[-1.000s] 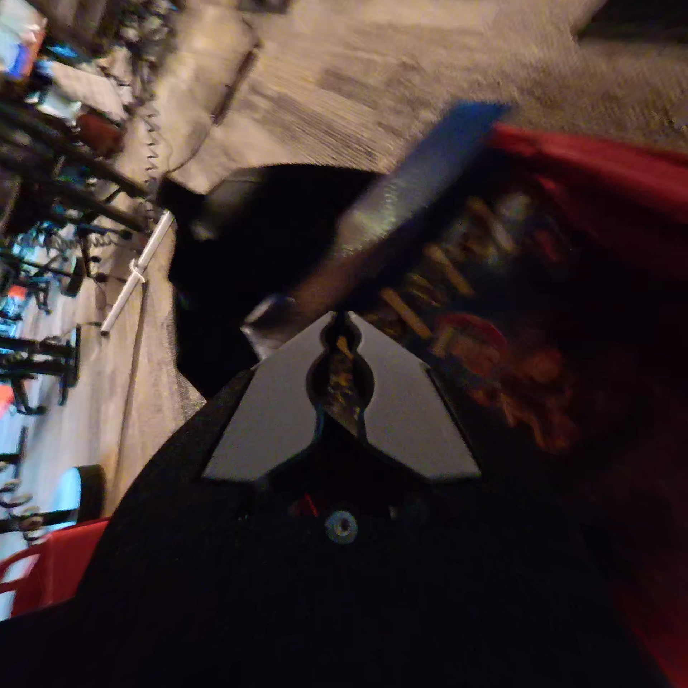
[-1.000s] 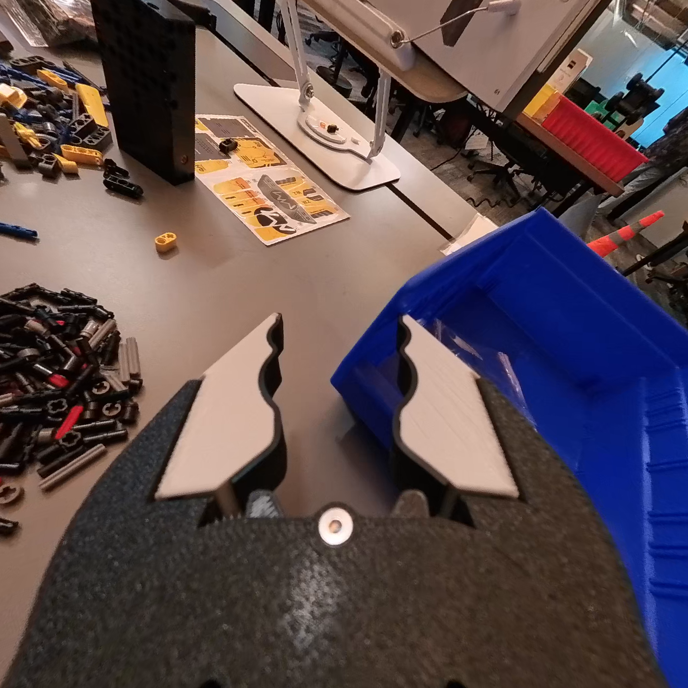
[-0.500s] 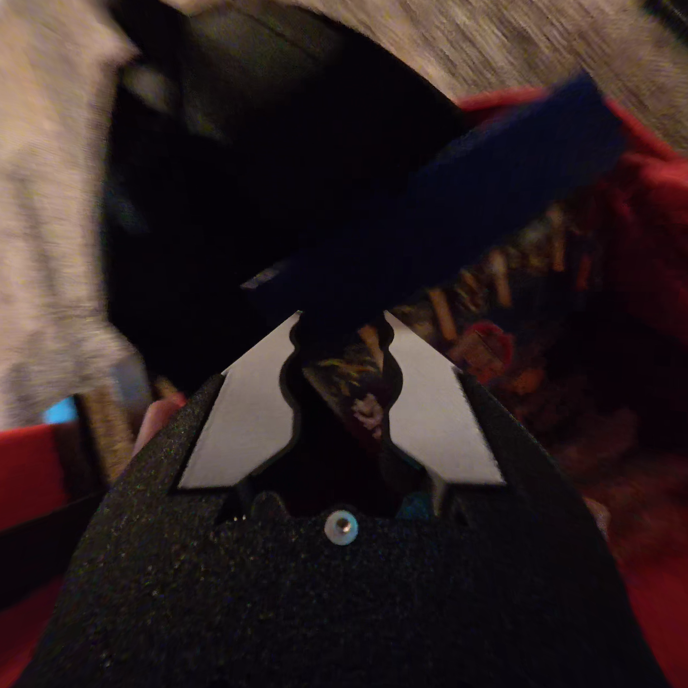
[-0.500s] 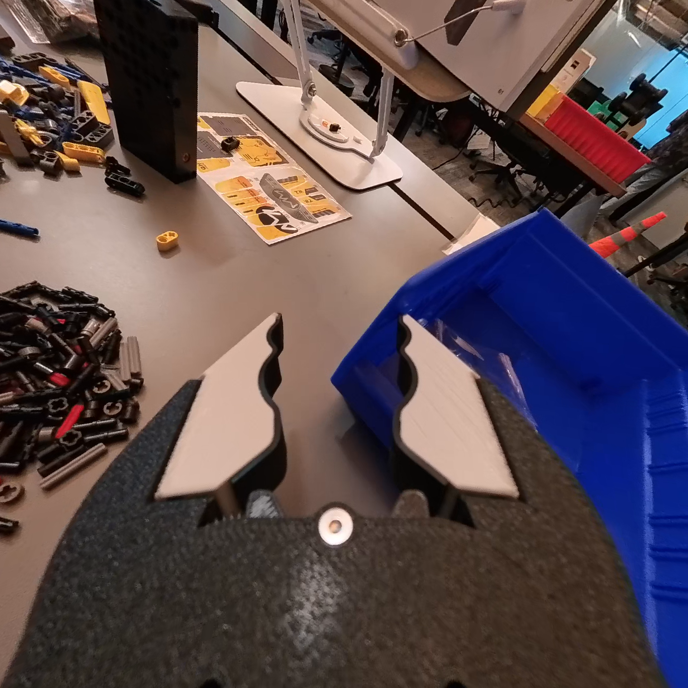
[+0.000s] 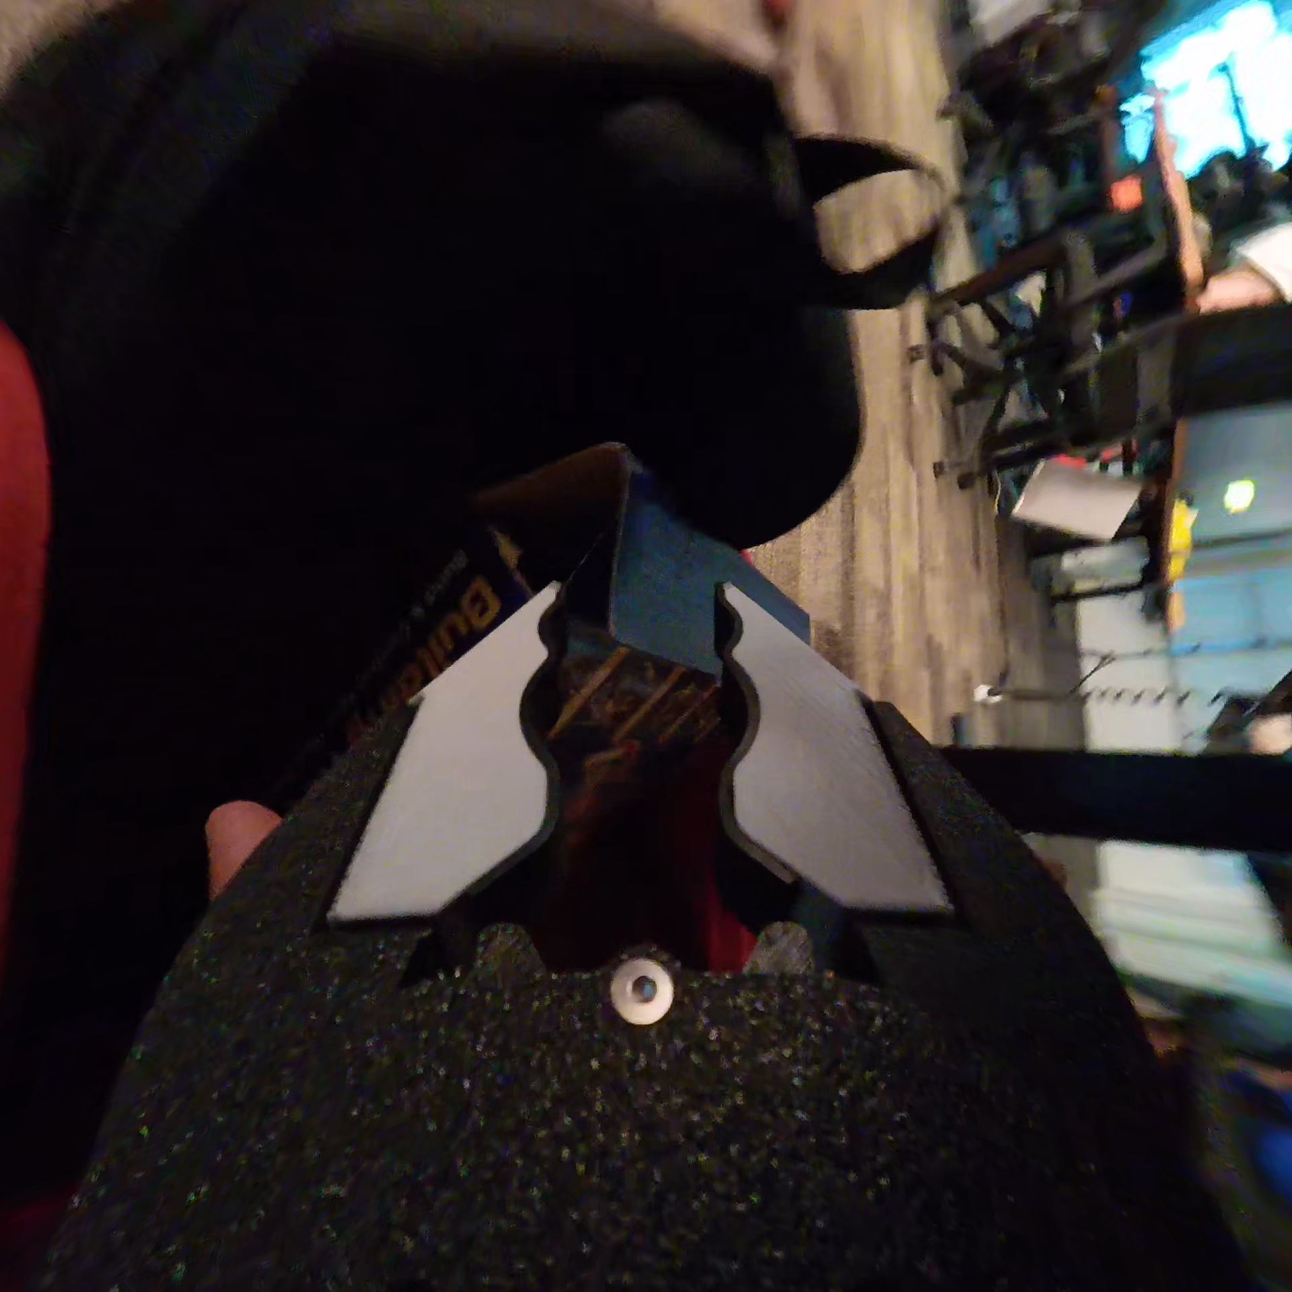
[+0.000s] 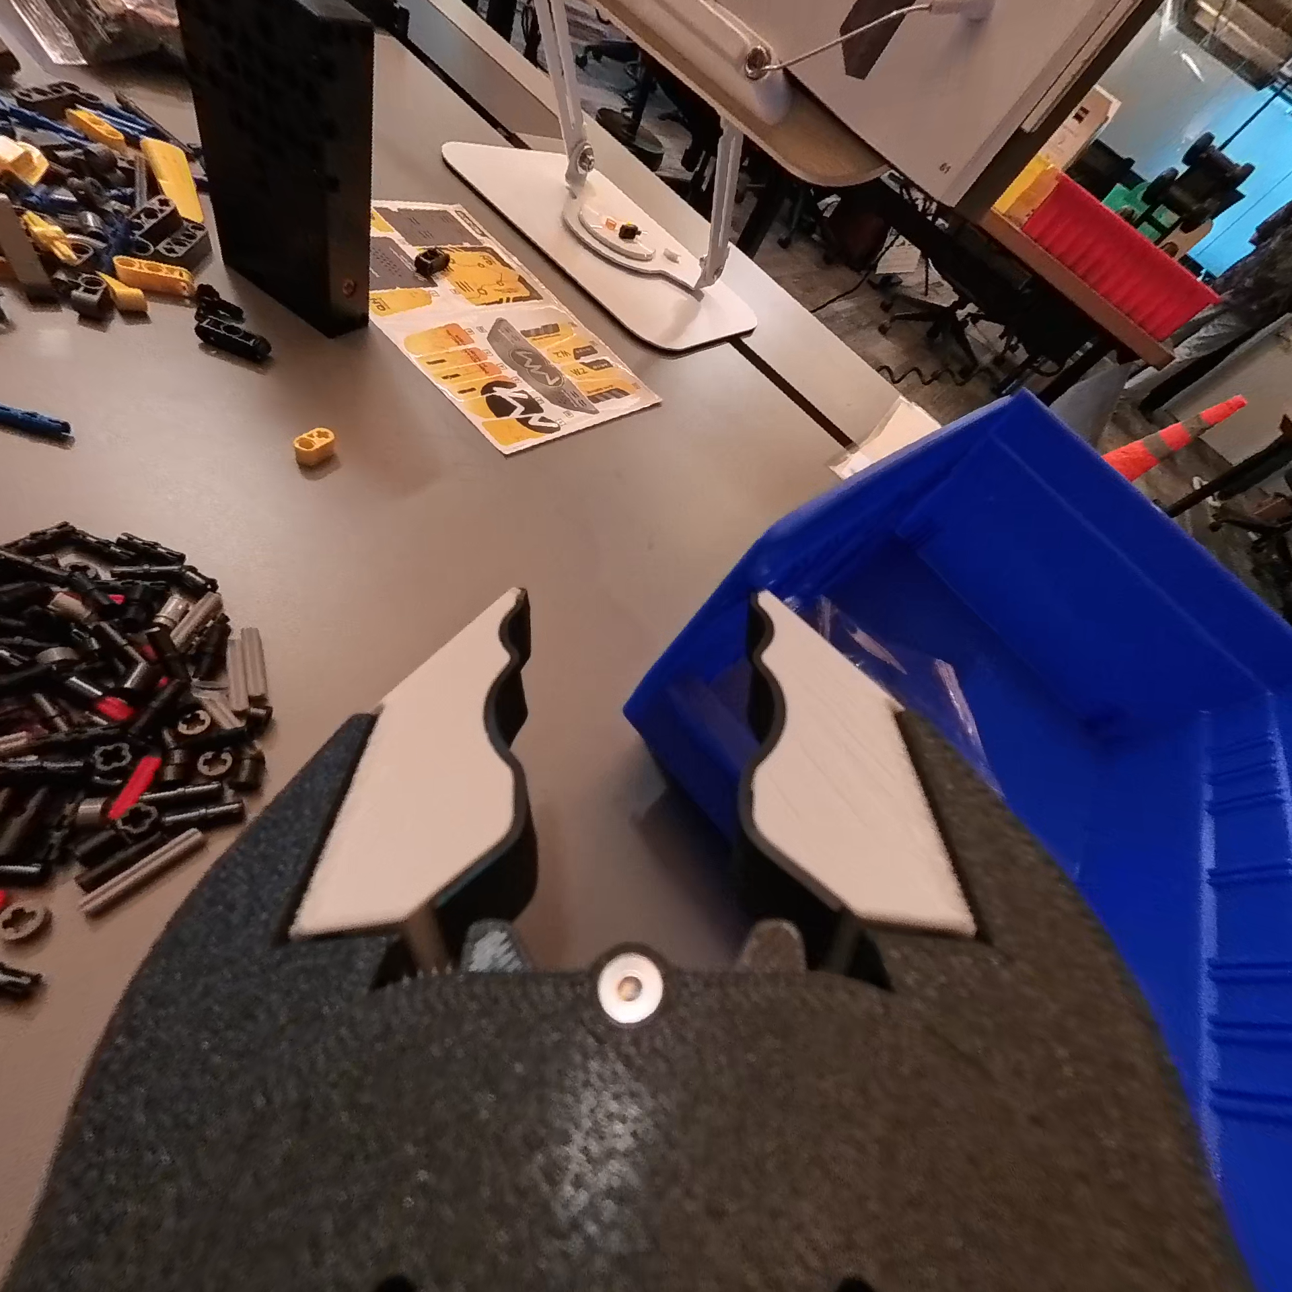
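My left gripper (image 5: pixel 640 594) is open, tilted sideways over the floor. The corner of a dark blue cardboard box (image 5: pixel 661 605) with a printed picture face sits between its fingertips; I cannot tell if they touch it. A person's fingertip (image 5: pixel 234 846) shows at the box's left. A black bag (image 5: pixel 349 314) fills the view behind. My right gripper (image 6: pixel 640 601) is open and empty, low over the grey table (image 6: pixel 559 503). It is just left of the near corner of a blue plastic bin (image 6: pixel 1049 629), which holds a clear plastic bag (image 6: pixel 867 643).
A pile of small black, grey and red pieces (image 6: pixel 105 685) lies left of the right gripper. Farther back are a yellow piece (image 6: pixel 316 446), a sticker sheet (image 6: pixel 510 363), a black block (image 6: pixel 286 161), a lamp base (image 6: pixel 615 238) and yellow and black pieces (image 6: pixel 91 210). A red bin (image 5: pixel 21 524) edges the left view.
My left gripper was shut on the box's flap and has opened step by step while its view swung round. The right gripper has stayed put.
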### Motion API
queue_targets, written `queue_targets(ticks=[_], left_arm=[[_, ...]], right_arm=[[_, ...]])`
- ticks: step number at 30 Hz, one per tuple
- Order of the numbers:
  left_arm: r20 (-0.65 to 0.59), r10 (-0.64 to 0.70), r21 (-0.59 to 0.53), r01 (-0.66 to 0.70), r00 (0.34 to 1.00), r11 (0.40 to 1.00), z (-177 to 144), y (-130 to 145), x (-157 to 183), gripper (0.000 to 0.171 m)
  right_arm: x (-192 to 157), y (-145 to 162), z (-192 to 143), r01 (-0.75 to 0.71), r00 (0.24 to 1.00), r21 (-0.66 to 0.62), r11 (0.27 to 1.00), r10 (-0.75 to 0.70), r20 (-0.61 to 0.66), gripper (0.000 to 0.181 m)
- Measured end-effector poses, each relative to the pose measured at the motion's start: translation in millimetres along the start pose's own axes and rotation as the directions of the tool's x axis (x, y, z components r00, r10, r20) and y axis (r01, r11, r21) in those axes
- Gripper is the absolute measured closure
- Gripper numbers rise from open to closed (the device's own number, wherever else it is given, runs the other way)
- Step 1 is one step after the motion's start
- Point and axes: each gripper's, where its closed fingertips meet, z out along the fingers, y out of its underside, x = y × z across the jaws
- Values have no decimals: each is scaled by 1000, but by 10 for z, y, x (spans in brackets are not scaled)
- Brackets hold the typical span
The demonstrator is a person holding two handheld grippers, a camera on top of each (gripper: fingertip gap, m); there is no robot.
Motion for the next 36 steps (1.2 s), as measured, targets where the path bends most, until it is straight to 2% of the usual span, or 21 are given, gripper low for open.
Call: queue_targets(ticks=[4, 6, 11, 12, 13, 16, 18, 21, 24, 26, 28, 29, 30, 31, 32, 34, 35, 36], left_arm=[[-5, -168, 17, 168, 986, 986, 53, -62, 29, 131], [-140, -204, -14, 204, 969, 979, 96, -68, 263, 132], [-136, -252, -52, 247, 958, 968, 217, 28, 305, 133], [-147, -255, -72, 246, 956, 967, 242, 66, 320, 147], [-141, -247, -90, 236, 959, 967, 264, 116, 307, 169], [-171, -201, -89, 188, 964, 978, 201, 157, 351, 170], [-202, -203, -88, 189, 958, 978, 36, 258, 428, 171], [-253, -195, -118, 170, 948, 978, -430, 522, 703, 171], [-306, -188, -142, 150, 933, 978, -1119, 756, 1169, 171], [-342, -168, -155, 120, 925, 980, -1629, 977, 1502, 171], [-367, -170, -179, 110, 914, 978, -2132, 1349, 1845, 171], [-364, -157, -190, 91, 918, 978, -2374, 1524, 1975, 171], [-361, -148, -201, 78, 921, 976, -2607, 1688, 2085, 171], [-364, -166, -214, 92, 917, 973, -2836, 1828, 2184, 171], [-370, -182, -230, 100, 911, 968, -3052, 1961, 2277, 171], [-373, -209, -241, 123, 904, 963, -3452, 2196, 2411, 171], [-375, -226, -245, 140, 899, 960, -3640, 2284, 2480, 171], [-381, -227, -244, 140, 896, 960, -3798, 2411, 2544, 171]], right_arm=[[1, 0, -1, 3, 1000, -1, 1000, -3, -1, 120], [-1, 1, 1, 5, 1000, -1, 1000, -5, -1, 120], [-6, 2, 4, 3, 1000, -2, 1000, -3, 0, 120], [-7, 1, 6, 3, 1000, -1, 1000, -3, 1, 120], [-8, 1, 6, 2, 1000, 0, 1000, -2, 1, 120], [-8, 0, 10, 5, 1000, 1, 1000, -5, 1, 120], [-2, 1, 7, 12, 1000, 0, 1000, -12, -4, 120], [13, -4, -3, 19, 1000, -5, 1000, -19, -12, 121], [100, -80, -56, -1, 999, 32, 999, 3, -50, 121], [228, -145, -156, -40, 994, 84, 996, 48, -98, 121], [383, -277, -352, -91, 982, 196, 976, 121, -144, 124], [437, -424, -526, -114, 976, 306, 945, 164, -144, 135], [455, -621, -770, -143, 970, 454, 879, 215, -112, 149], [441, -795, -1062, -196, 961, 588, 784, 274, -45, 161], [391, -914, -1362, -278, 943, 674, 684, 327, 58, 163], [202, -1020, -1925, -434, 891, 733, 524, 369, 264, 162], [76, -1010, -2176, -485, 867, 727, 485, 372, 330, 163], [-85, -969, -2397, -513, 854, 714, 477, 366, 368, 163]])
